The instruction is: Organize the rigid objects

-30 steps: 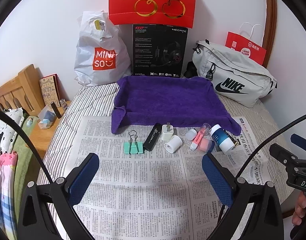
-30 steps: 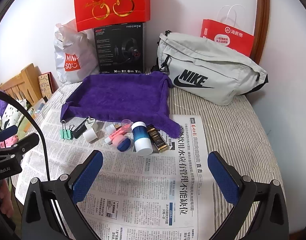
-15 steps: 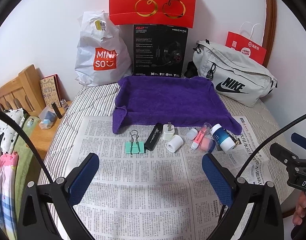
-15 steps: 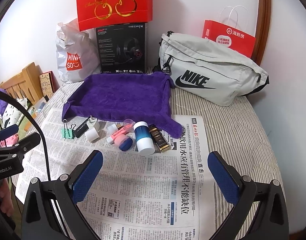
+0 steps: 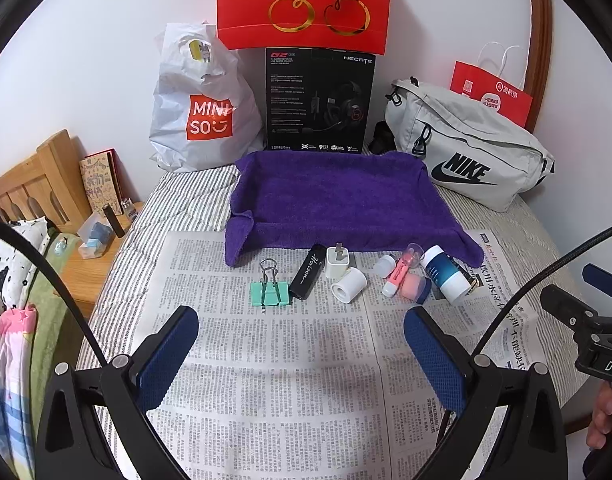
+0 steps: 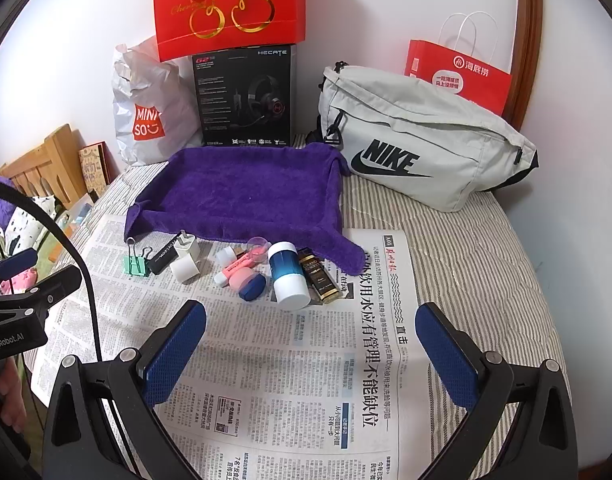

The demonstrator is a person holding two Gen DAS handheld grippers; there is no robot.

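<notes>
The left gripper (image 5: 301, 354) is hovering above the newspaper (image 5: 273, 368) with its fingers spread wide, and it is holding nothing. The right gripper (image 6: 312, 354) is hovering over the same paper in the same way, wide open and empty.

The small objects are lying in a row on the newspaper, just in front of the purple towel (image 5: 342, 200). At the left end, a mint green binder clip (image 5: 269, 290) is lying flat with its wire handles pointing toward the towel. Just beside it a black lighter (image 5: 307, 272) is lying at an angle. Next, a white charger plug (image 5: 337, 262) is standing with its prongs up, and a white cylinder (image 5: 349, 285) is lying on its side against it. Further right a small white cap (image 5: 384, 265) is sitting near a pink highlighter (image 5: 398, 276), and a pink and navy case (image 5: 416, 287) is touching the highlighter. A blue and white jar (image 6: 287, 278) is lying tilted beside them. At the right end a dark bottle with a gold label (image 6: 321, 276) is lying next to the jar, close to the corner of the towel.

The purple towel is shaped like a shallow tray, and nothing is lying in it. Behind it a black headset box (image 5: 320, 100) is standing against the wall, and a grey Nike bag (image 6: 422, 148) is resting to the right.
</notes>
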